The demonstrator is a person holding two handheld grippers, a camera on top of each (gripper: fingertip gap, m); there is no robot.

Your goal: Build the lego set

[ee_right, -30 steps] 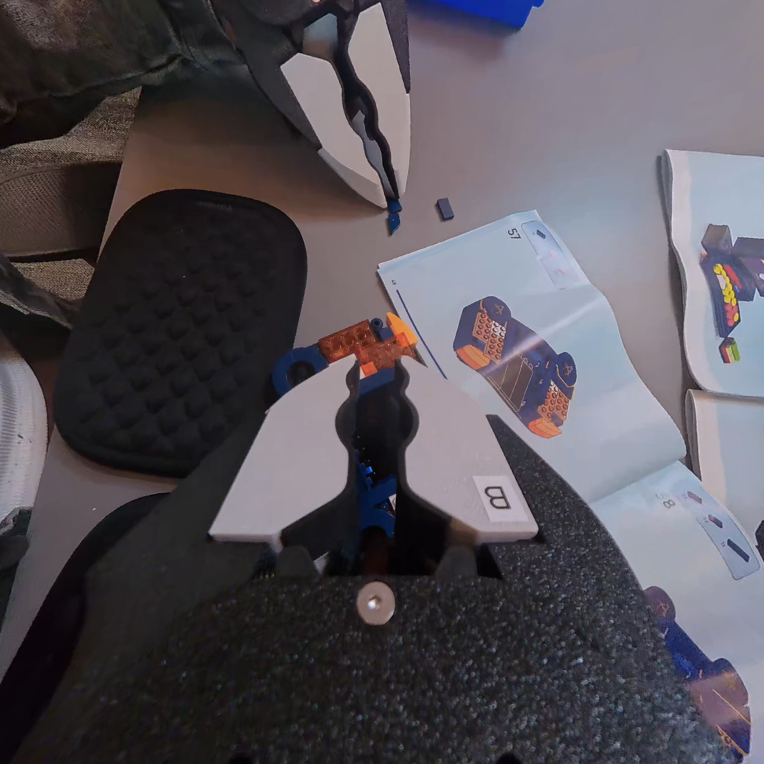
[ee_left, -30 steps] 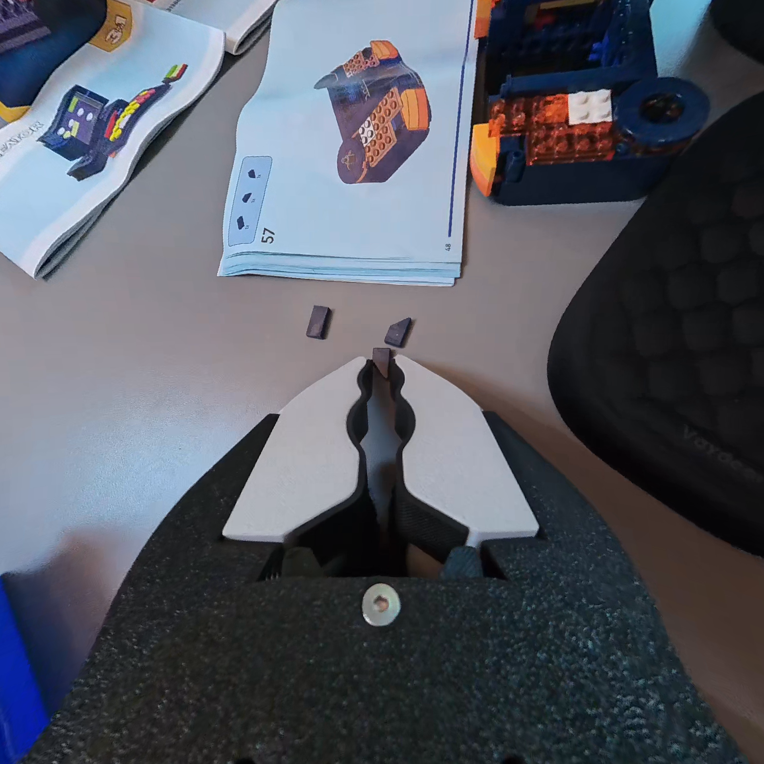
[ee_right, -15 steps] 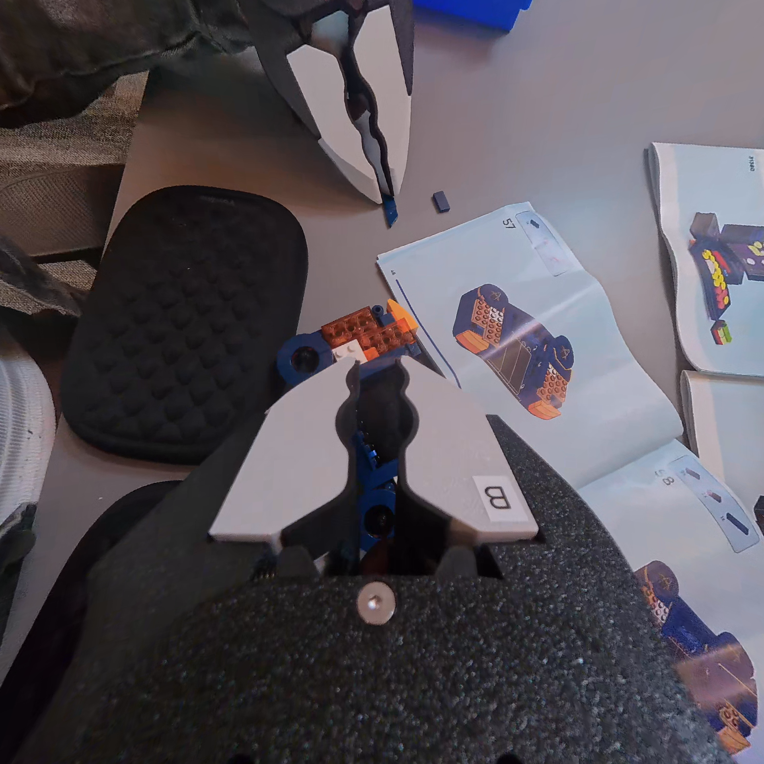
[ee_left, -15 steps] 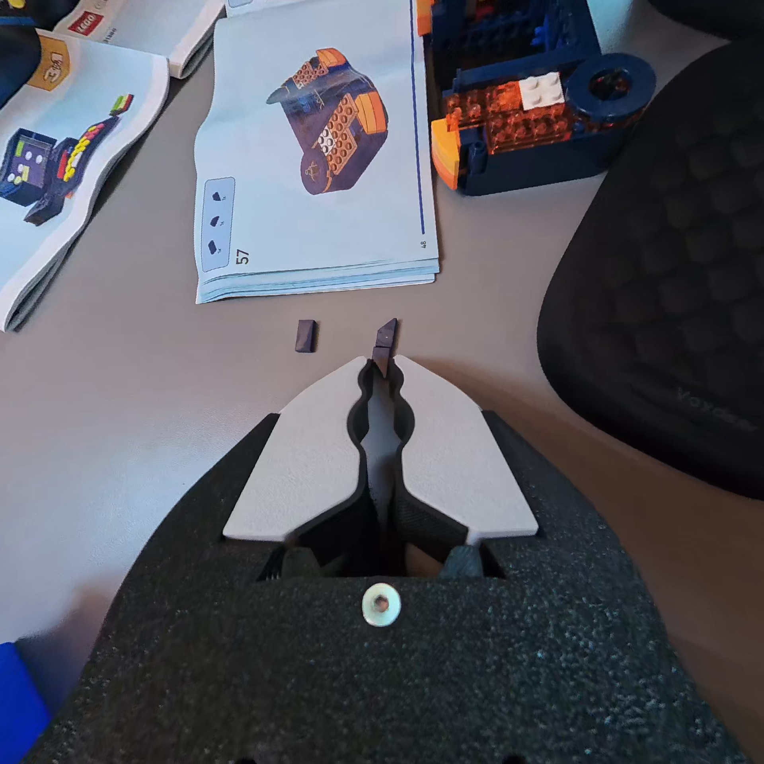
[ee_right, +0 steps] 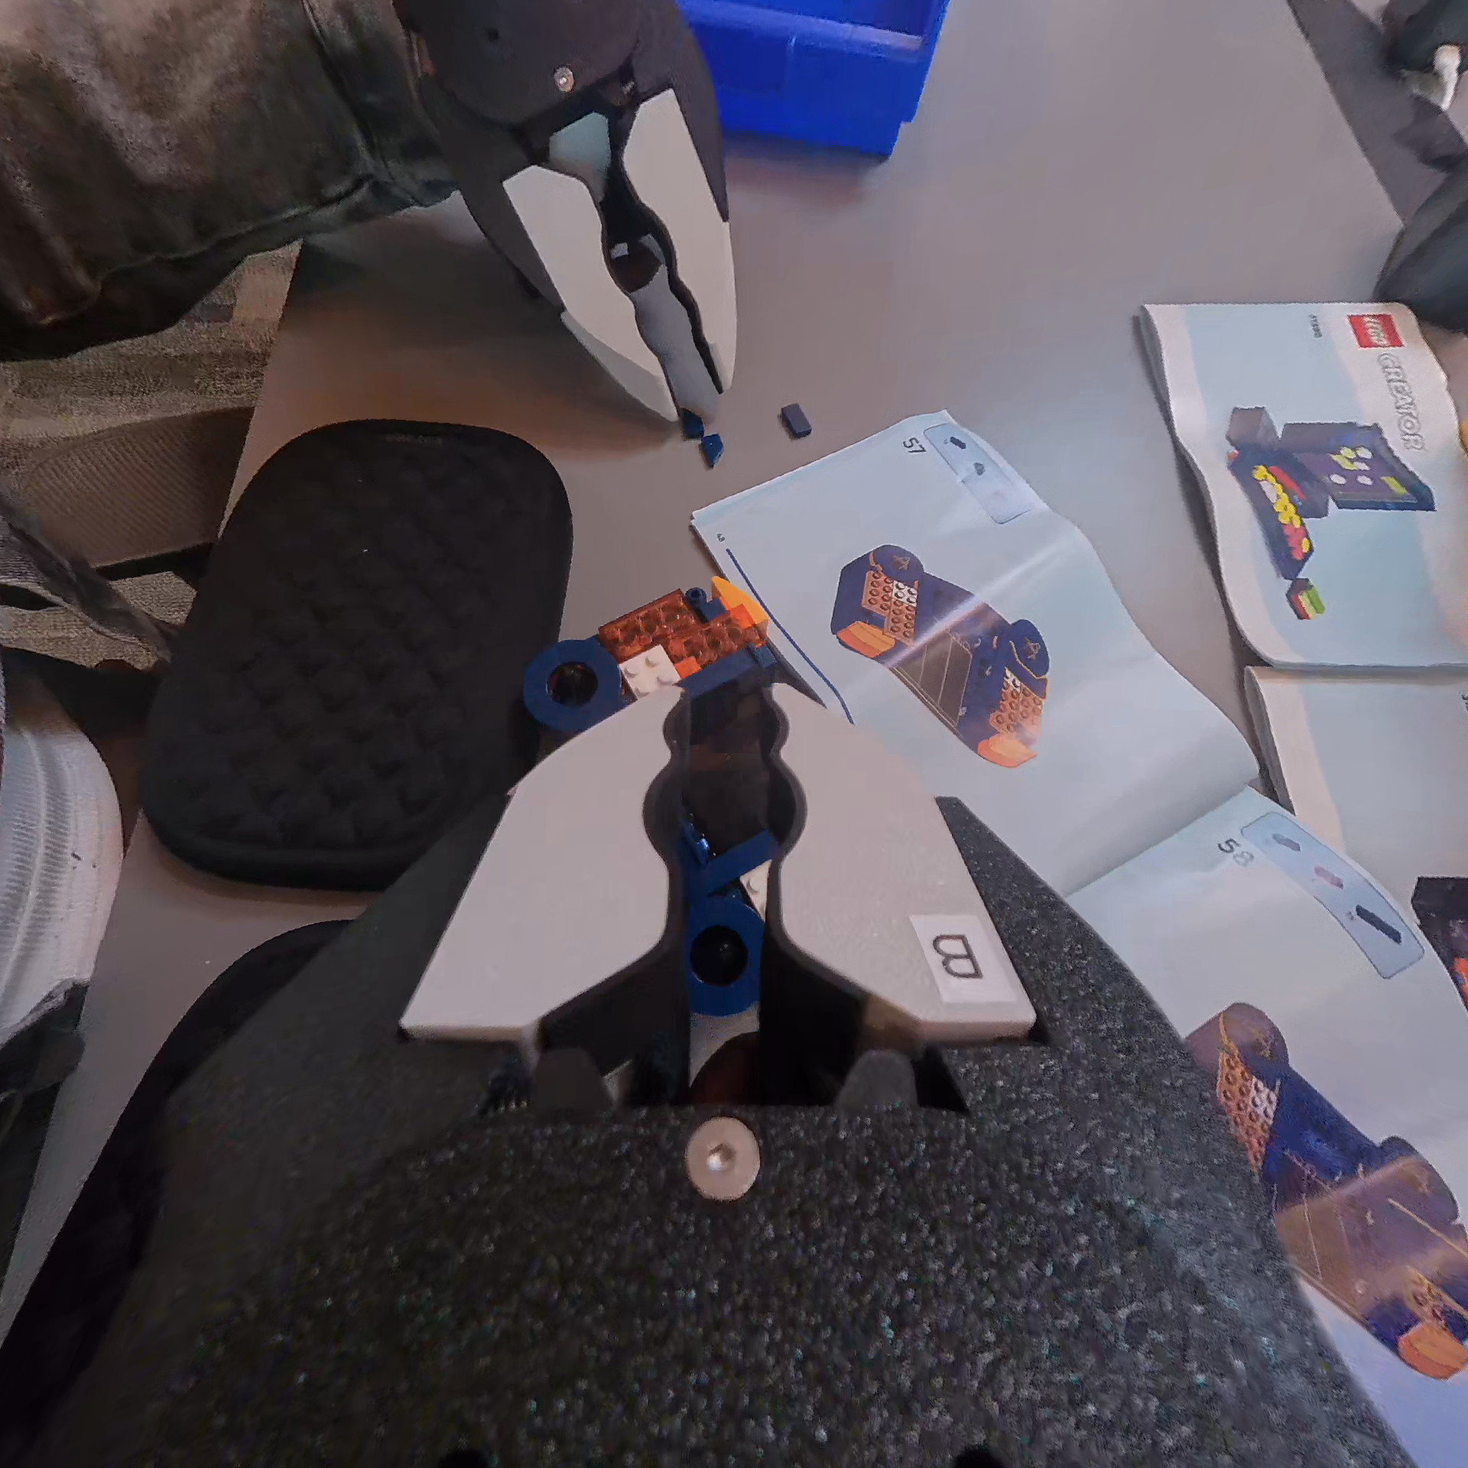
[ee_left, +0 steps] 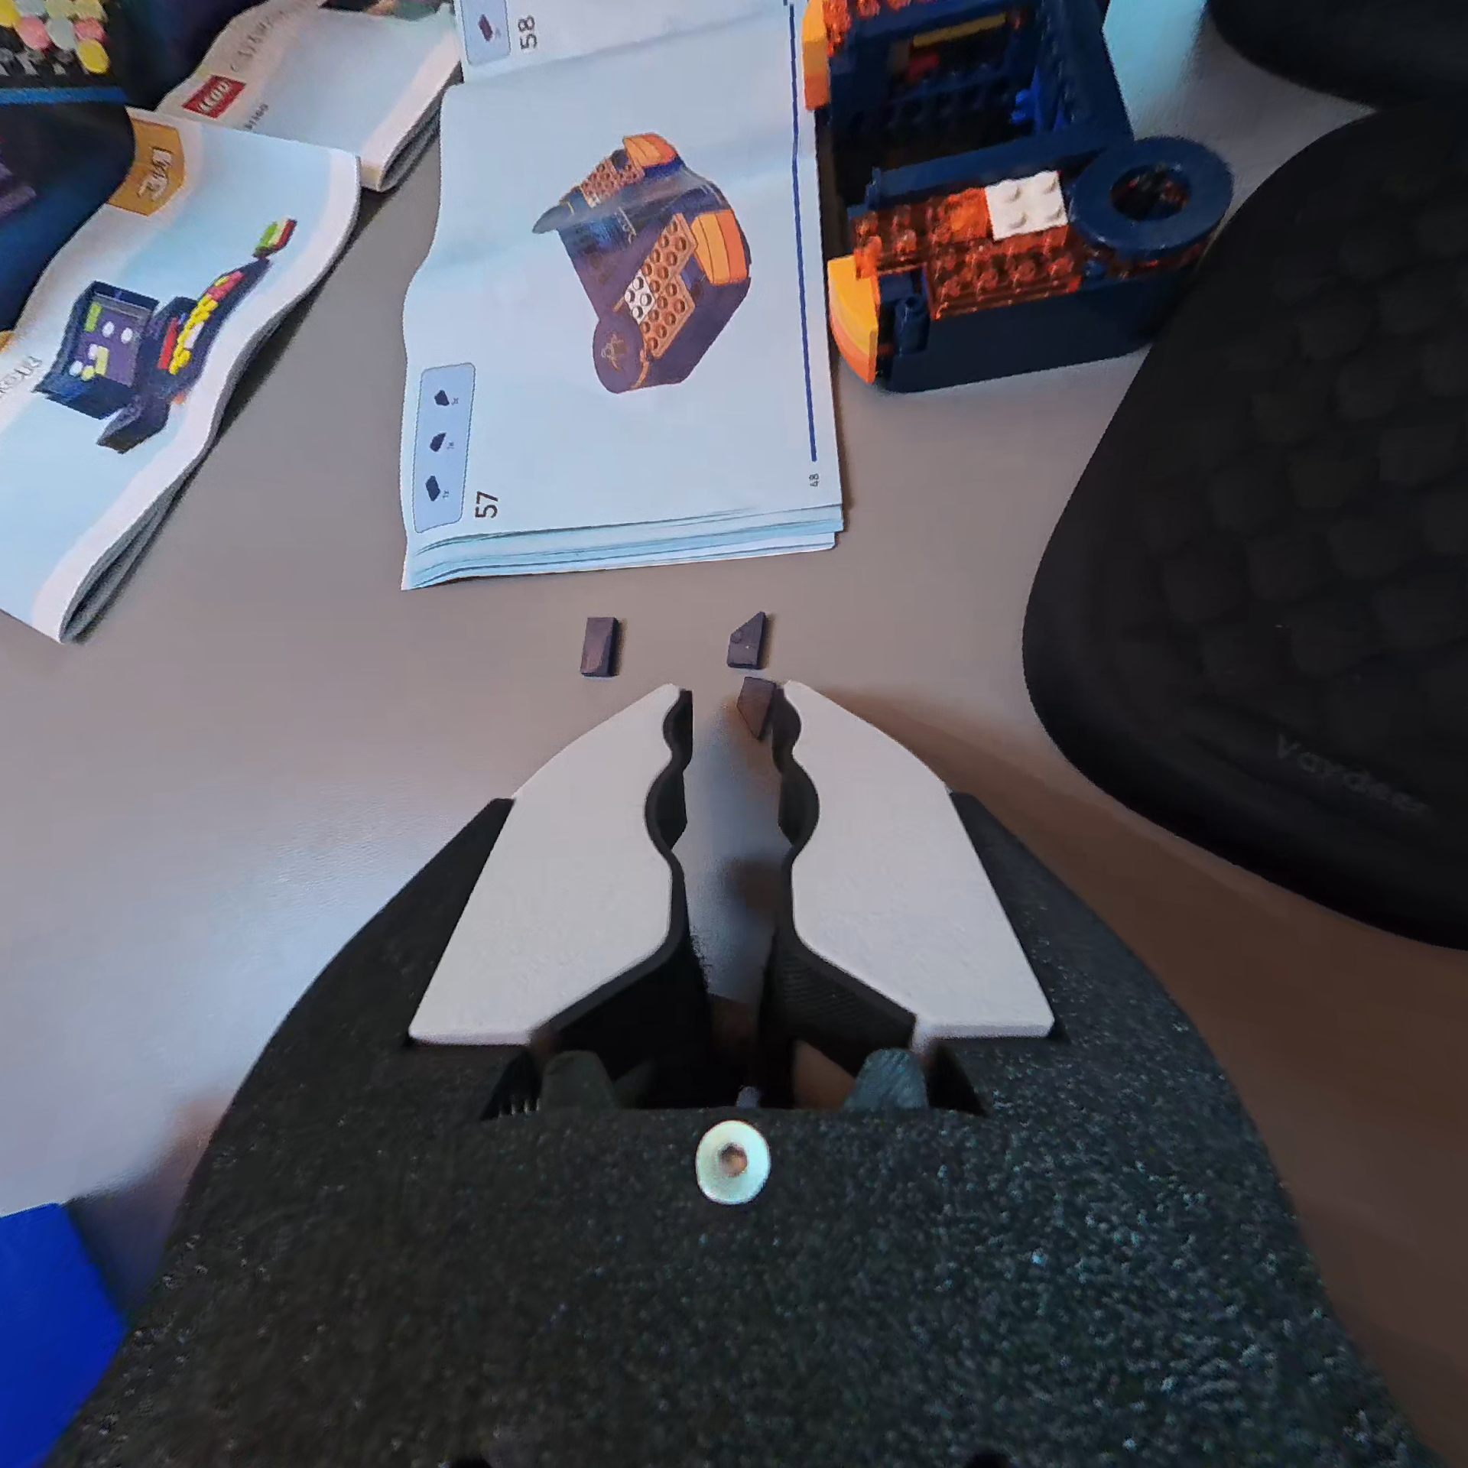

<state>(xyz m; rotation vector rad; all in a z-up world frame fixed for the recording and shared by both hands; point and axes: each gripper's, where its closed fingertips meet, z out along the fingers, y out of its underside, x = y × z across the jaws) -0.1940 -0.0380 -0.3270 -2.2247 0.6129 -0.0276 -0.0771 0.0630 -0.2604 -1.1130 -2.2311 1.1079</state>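
My left gripper is open, low over the grey table. A small dark blue wedge piece sits between its tips, close to the right finger. A second wedge piece and a small rectangular piece lie just ahead. The dark blue and orange lego model stands at the far right, beside the open instruction booklet. My right gripper is shut on the lego model; most of the model is hidden under its fingers. The left gripper also shows in the right wrist view.
A black padded cushion lies right of the pieces and also shows in the right wrist view. A second booklet lies at the left. A blue bin stands behind the left gripper. A person's sleeve is at the upper left. Across from one pair of fingers to the other is roughly 20 cm.
My left gripper was shut on the small wedge piece and has opened, leaving it between the tips. The right gripper has kept its hold on the model.
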